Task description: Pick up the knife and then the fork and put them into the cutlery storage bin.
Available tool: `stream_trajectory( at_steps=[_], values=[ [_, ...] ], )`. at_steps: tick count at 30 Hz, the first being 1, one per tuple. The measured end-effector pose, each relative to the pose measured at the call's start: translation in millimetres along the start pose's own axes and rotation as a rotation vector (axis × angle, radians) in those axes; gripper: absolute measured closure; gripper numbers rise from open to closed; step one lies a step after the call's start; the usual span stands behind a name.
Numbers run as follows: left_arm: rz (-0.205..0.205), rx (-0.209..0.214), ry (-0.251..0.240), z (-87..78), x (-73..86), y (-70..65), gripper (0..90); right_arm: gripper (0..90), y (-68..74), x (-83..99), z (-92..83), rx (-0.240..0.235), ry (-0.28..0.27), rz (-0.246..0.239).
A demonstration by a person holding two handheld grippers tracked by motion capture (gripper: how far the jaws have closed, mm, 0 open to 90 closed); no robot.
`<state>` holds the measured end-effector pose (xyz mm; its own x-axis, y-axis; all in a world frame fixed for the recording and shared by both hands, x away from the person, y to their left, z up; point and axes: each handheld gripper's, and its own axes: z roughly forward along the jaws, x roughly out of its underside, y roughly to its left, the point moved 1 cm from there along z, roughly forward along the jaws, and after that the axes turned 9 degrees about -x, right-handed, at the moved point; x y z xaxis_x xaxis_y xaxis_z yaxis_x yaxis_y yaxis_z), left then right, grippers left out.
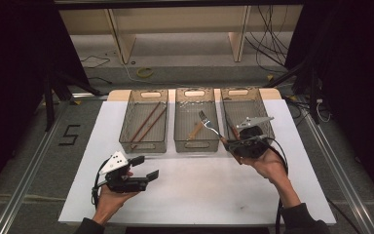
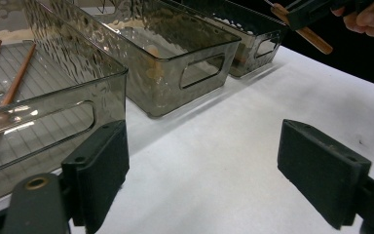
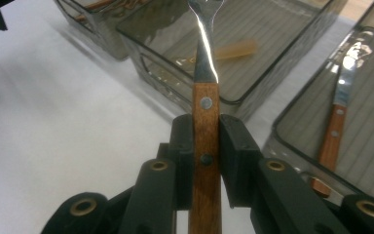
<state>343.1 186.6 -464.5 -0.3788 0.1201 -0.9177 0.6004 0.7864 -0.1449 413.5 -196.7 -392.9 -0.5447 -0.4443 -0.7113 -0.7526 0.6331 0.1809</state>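
Between the right gripper's [image 3: 205, 146] closed jaws sits a wooden-handled fork [image 3: 205, 122], tines over the middle bin [image 3: 253, 92] ahead — likely mid-carry, lowering in next — while the left gripper [image 2: 202, 165] waits wide.

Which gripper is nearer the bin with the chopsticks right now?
Left. The left gripper sits just in front of the chopstick bin, jaws open. The right gripper holds the fork farther off, by the other bins.

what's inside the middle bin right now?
The middle bin holds one short light-brown wooden piece on its floor. The fork, clamped in the right gripper, hangs above the bin, not in it. The fork covers part of the floor.
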Motion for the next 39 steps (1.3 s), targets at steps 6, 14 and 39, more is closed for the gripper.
stream_trajectory(
  at_steps=[6, 14, 39],
  values=[
    [0.003, 0.0, 0.003, 0.1, 0.1, 0.2, 18.4, 77.5, -8.5, -0.7, -6.8, 0.02, -0.023, 0.022],
    [0.003, -0.001, 0.004, 0.2, 0.2, 0.4, 18.5, 77.5, -24.0, -1.3, -10.6, 0.047, -0.043, 0.064],
    [-0.003, -0.004, 0.004, 1.5, 1.4, 1.4, 18.5, 77.5, -58.8, -6.7, -8.2, 0.102, -0.058, 0.133]
  ],
)
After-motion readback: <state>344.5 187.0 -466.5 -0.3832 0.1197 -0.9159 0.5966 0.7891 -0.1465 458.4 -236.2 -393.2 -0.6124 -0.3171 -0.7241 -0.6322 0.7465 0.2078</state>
